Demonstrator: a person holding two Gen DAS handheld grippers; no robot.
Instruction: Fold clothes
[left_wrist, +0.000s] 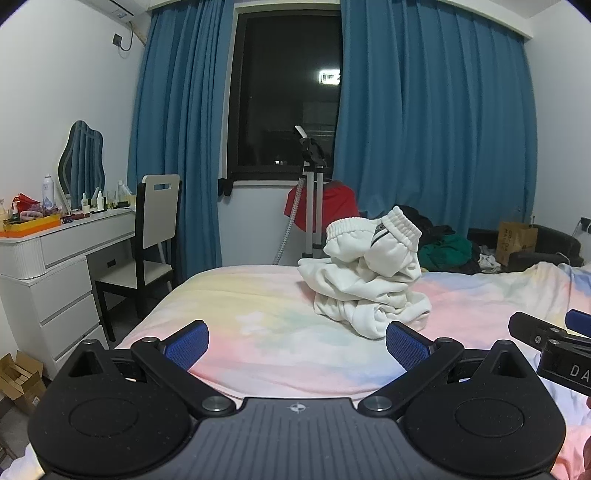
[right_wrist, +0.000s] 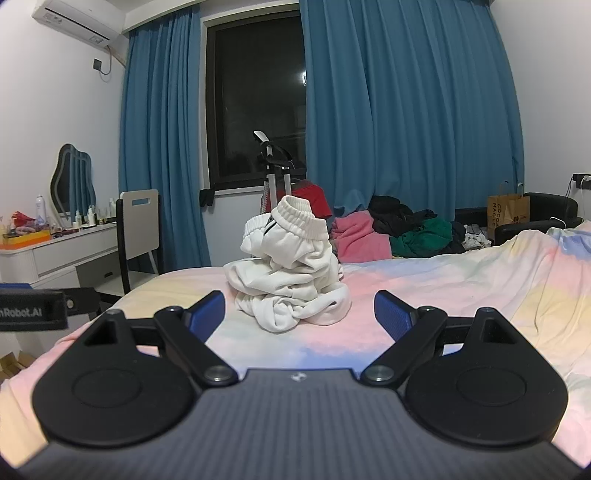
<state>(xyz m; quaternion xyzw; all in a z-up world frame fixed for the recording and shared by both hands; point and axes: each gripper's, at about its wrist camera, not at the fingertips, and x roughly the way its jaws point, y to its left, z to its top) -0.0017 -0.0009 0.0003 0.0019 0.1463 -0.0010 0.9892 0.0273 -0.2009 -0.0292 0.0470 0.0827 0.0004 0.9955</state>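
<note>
A crumpled white sweatpants heap (left_wrist: 367, 278) (right_wrist: 290, 275) sits on the bed (left_wrist: 258, 332) (right_wrist: 461, 288), bunched upright, so no long axis can be read. Two ribbed elastic cuffs stick up at its top, tilted toward the window (left_wrist: 284, 96); loose folds spill onto the pastel sheet at its base. Bare sheet lies on all sides of the heap, widest toward the cameras. The bed's far edge runs just behind the heap; its left edge drops toward a white dressing bench (left_wrist: 66, 254) and chair (left_wrist: 155, 229). Beyond the far edge lies a mound of dark, green and pink clothes (right_wrist: 406, 229). The left claw (left_wrist: 297, 343) hangs wide open and empty, near the heap's front. The right claw (right_wrist: 299, 314) is equally spread, holding nothing, with the heap between its fingertips in view but apart from them.
</note>
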